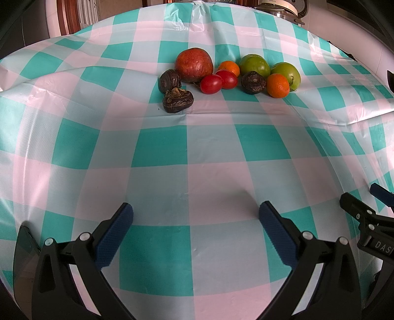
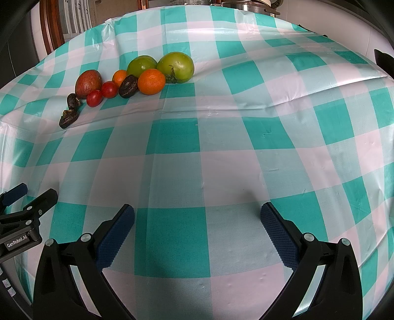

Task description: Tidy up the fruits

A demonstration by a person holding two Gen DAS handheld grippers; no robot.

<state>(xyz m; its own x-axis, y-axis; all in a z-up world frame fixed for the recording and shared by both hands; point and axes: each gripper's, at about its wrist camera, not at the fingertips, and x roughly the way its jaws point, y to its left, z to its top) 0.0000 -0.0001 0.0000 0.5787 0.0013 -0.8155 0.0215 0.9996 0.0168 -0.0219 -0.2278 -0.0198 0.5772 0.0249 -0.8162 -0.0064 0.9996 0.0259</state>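
Observation:
A cluster of fruit lies on the checked tablecloth [image 1: 197, 152], well ahead of both grippers. It holds a large red fruit [image 1: 194, 64] [image 2: 88, 83], two red tomatoes [image 1: 211, 84] [image 2: 94, 98], two oranges [image 1: 277, 85] [image 2: 151, 81], two green tomatoes [image 1: 254, 65] [image 2: 175, 64] and three dark wrinkled fruits [image 1: 177, 100] [image 2: 68, 118]. My left gripper [image 1: 195, 214] is open and empty over bare cloth. My right gripper [image 2: 197, 215] is also open and empty, with the fruit far to its upper left.
The right gripper [image 1: 364, 216] shows at the right edge of the left wrist view; the left gripper [image 2: 27, 209] shows at the left edge of the right wrist view. Metal pots [image 2: 248, 6] and a white appliance [image 1: 283, 6] stand beyond the table's far edge. The cloth is wrinkled.

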